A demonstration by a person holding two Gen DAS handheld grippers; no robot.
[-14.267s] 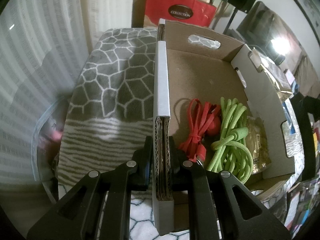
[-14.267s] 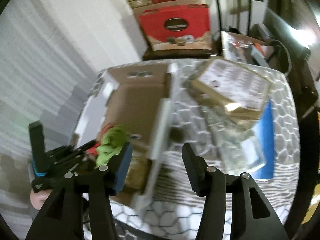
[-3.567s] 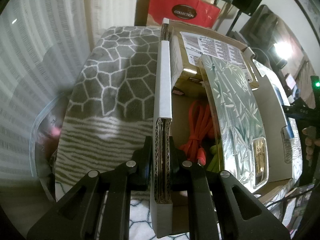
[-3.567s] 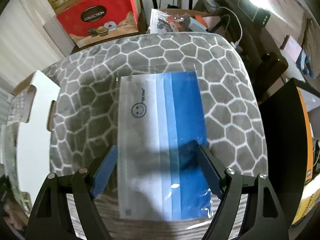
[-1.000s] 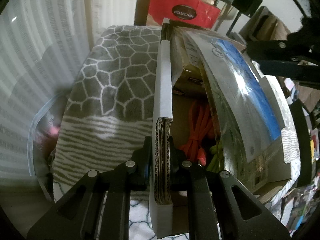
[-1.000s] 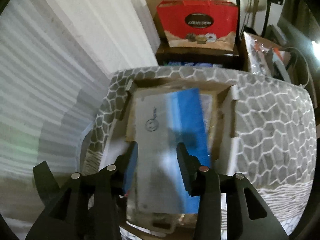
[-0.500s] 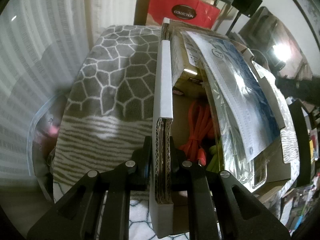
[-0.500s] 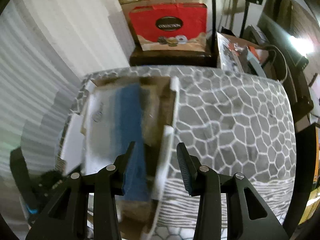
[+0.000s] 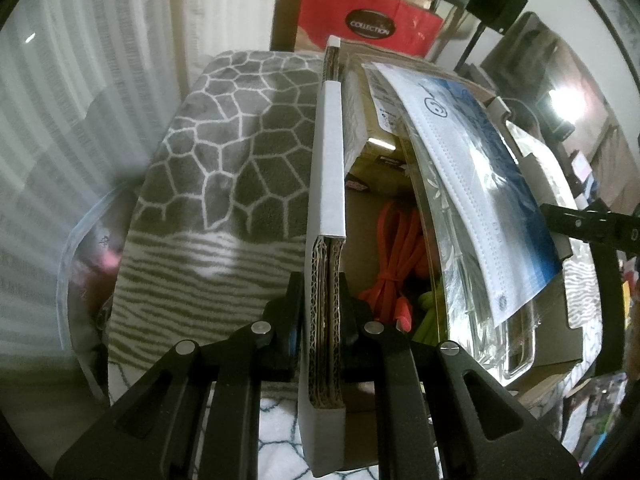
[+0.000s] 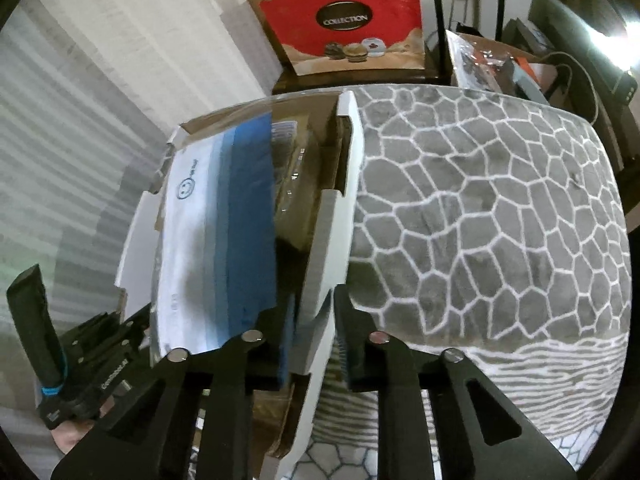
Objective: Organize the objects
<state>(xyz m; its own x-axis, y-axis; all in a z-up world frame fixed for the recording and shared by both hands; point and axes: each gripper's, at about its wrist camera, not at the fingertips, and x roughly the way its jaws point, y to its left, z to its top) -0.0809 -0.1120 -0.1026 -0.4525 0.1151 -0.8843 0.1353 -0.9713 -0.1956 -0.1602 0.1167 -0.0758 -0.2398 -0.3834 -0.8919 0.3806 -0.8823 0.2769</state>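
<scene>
Grey fleece with a white honeycomb pattern point(image 9: 240, 152) covers the surface under my left camera, giving way to wavy white stripes nearer the lens. On it sits a corrugated cardboard box point(image 9: 326, 200), white outside and brown inside, its layered edge showing raw fluting. My left gripper point(image 9: 324, 320) is clamped tight on that near wall, one pad on each face. Inside I see coiled orange cord point(image 9: 394, 248), a bit of lime-green cord point(image 9: 428, 300), and a shiny clear flat case with a bamboo print point(image 9: 468, 292). On top of the case lies the face mask pack point(image 9: 480, 184), a glossy bag of white and blue masks with a smiley print, tilted across the box opening. A red paper bag marked COLLECTION point(image 9: 368, 28) stands behind. Black bars of the other tool point(image 9: 588, 228) reach in from the right.

From my right camera, the same fleece point(image 10: 480, 208) fills the right half and the box point(image 10: 332, 216) sits to the left, slightly blurred. The mask pack point(image 10: 224, 232) rests over the opening, hiding most of the contents. My right gripper point(image 10: 312, 344) straddles the box's white side wall; its jaws have just been closing, and both pads look pressed to the wall. The left tool point(image 10: 68, 368) shows at the lower left, and the red bag point(image 10: 344, 20) at the back.
</scene>
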